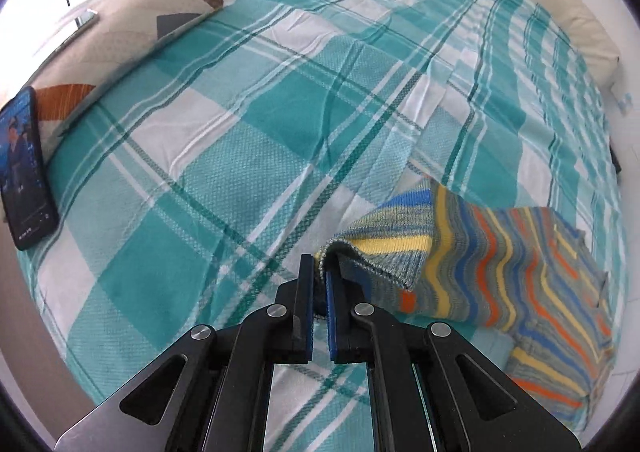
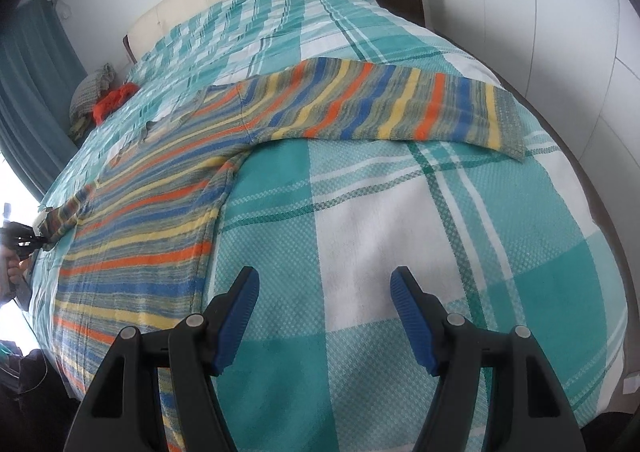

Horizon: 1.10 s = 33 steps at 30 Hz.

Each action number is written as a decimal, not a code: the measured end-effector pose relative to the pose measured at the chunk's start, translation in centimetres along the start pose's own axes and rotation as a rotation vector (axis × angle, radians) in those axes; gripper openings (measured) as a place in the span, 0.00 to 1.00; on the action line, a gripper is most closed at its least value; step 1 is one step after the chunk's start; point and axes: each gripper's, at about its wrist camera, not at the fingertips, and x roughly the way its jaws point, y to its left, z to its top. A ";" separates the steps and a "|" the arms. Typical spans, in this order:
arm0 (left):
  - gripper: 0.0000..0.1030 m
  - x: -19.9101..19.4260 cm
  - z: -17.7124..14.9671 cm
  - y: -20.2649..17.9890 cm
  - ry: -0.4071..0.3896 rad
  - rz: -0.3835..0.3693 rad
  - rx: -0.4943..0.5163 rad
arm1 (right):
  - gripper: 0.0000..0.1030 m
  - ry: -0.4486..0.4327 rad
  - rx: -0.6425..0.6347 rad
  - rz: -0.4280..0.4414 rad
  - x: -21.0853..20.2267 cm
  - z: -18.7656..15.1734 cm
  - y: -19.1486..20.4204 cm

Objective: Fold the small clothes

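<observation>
Your left fingers (image 1: 320,272) pinch a cuff of the striped sweater (image 2: 168,188); your right fingers (image 2: 322,292) stand spread over bare bedspread (image 2: 400,236).

The free sleeve (image 2: 400,108) stretches from 11 to 1 o'clock ahead of your right hand, which is the nearer one.

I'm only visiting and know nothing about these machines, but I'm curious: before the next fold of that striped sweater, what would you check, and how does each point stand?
1. Left tool shut on a sleeve cuff of the striped knitted sweater: ok.
2. Right tool open and empty over the teal and white checked bedspread: ok.
3. Other sleeve lying flat, stretched out sideways: ok.
4. Sweater body smooth on the bed: ok.
5. Black phone beside the patterned pillow well away from the sweater: ok.
6. How firmly the cuff is pinched: cannot tell.
</observation>
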 end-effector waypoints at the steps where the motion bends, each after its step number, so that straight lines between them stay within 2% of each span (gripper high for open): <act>1: 0.03 1.4 0.5 0.1 0.031 0.031 0.014 | 0.66 0.003 0.004 0.000 0.1 0.0 -0.1; 2: 0.02 2.9 0.7 0.7 0.087 0.048 0.007 | 0.66 0.007 0.010 0.000 0.3 0.0 -0.2; 4: 0.03 4.3 0.6 1.4 0.144 0.025 -0.023 | 0.66 0.013 0.018 0.001 0.5 0.0 -0.3; 6: 0.05 3.8 0.8 2.1 0.126 0.017 -0.077 | 0.66 0.015 0.023 0.003 0.5 0.1 -0.4; 9: 0.06 2.5 1.1 4.6 0.088 0.056 -0.182 | 0.66 0.015 0.025 0.003 0.5 0.1 -0.5; 11: 0.08 1.7 1.0 6.1 0.073 0.047 -0.217 | 0.66 0.015 0.026 0.005 0.5 0.1 -0.5; 12: 0.14 1.1 0.8 6.1 0.053 0.038 -0.203 | 0.66 0.015 0.025 0.005 0.5 0.1 -0.5; 13: 0.26 0.4 0.6 5.7 0.026 0.030 -0.172 | 0.66 0.015 0.023 0.003 0.6 0.1 -0.5; 14: 0.35 -0.2 0.3 4.8 -0.006 0.021 -0.125 | 0.66 0.016 0.022 0.001 0.6 0.1 -0.4; 15: 0.48 -0.8 0.0 3.7 -0.034 0.008 -0.079 | 0.66 0.016 0.020 -0.002 0.6 0.0 -0.4; 16: 0.56 -1.3 -0.4 2.2 -0.061 -0.015 -0.021 | 0.66 0.017 0.017 -0.005 0.6 0.0 -0.3; 20: 0.60 -0.9 -1.7 -5.6 -0.063 -0.108 0.184 | 0.67 0.017 0.008 -0.019 0.7 -0.2 -0.1; 23: 0.76 0.5 -2.2 -11.9 -0.067 -0.138 0.313 | 0.67 0.016 -0.002 -0.028 0.7 -0.2 0.0; 24: 0.82 1.7 -2.5 -13.4 -0.056 -0.113 0.342 | 0.67 0.017 -0.008 -0.032 0.8 -0.2 0.1; 25: 0.82 2.6 -2.5 -14.2 -0.045 -0.078 0.353 | 0.67 0.018 -0.017 -0.038 0.9 -0.3 0.2; 27: 0.82 5.1 -2.5 -13.5 -0.005 0.020 0.330 | 0.67 0.021 -0.036 -0.053 1.0 -0.4 0.5; 30: 0.86 5.3 -2.3 -8.2 -0.028 0.029 0.211 | 0.67 0.026 -0.063 -0.073 1.1 -0.4 0.8; 33: 0.88 4.0 -2.5 -3.3 -0.076 0.130 0.170 | 0.70 0.031 -0.084 -0.090 1.4 -0.6 1.1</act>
